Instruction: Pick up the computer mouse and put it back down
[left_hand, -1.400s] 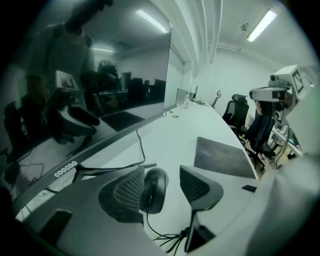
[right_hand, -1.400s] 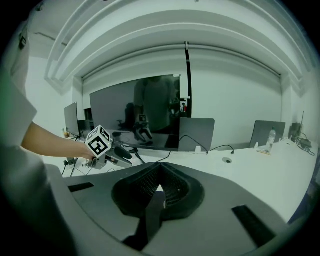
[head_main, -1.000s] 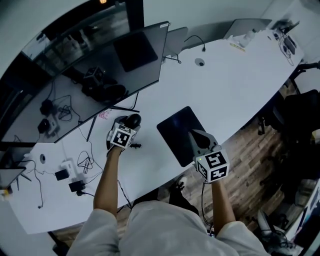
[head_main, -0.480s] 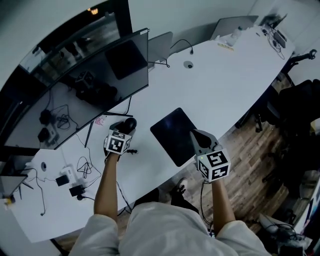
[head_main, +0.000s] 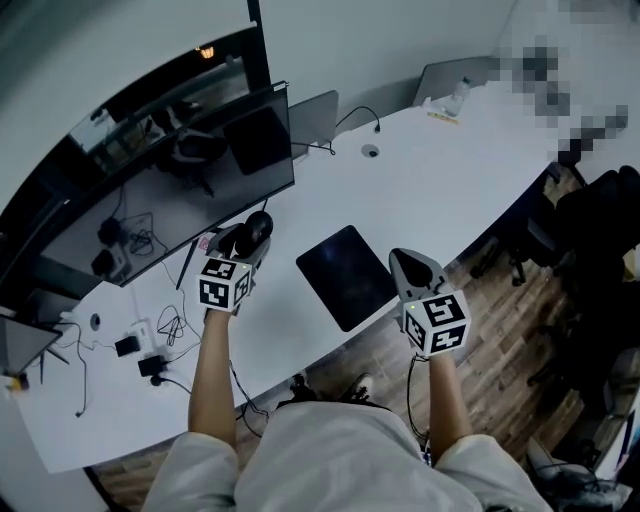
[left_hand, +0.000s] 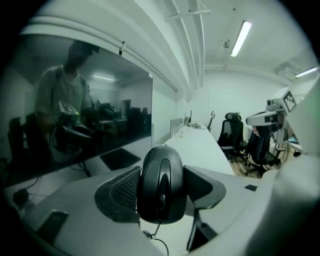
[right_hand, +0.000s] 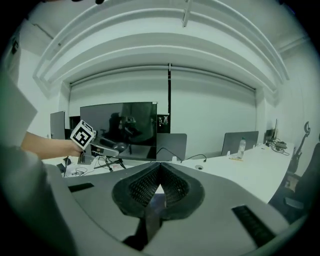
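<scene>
Head view: the left claw (head_main: 247, 240) is closed around the computer mouse (head_main: 259, 228) and holds it in front of the monitor (head_main: 170, 195), seemingly clear of the white tabletop (head_main: 450, 170). The right claw (head_main: 402, 258) hangs off to the side, near the dark mouse pad (head_main: 345, 275), and carries nothing.

Left gripper view: the computer mouse (left_hand: 161, 182) sits squarely between the two textured pads (left_hand: 119, 192), which press on its flanks with the jaws standing wide. Its cable (left_hand: 152, 235) dangles below, and the tabletop (left_hand: 200, 147) runs on beyond it.

Right gripper view: the right claw (right_hand: 159, 187) has its jaws brought together with nothing between them. Across the tabletop (right_hand: 240, 162), the left claw (right_hand: 111, 148) shows raised above the surface.

As I judge it, the picking-up half is done. What is left is lowering the mouse to the tabletop and letting go.
</scene>
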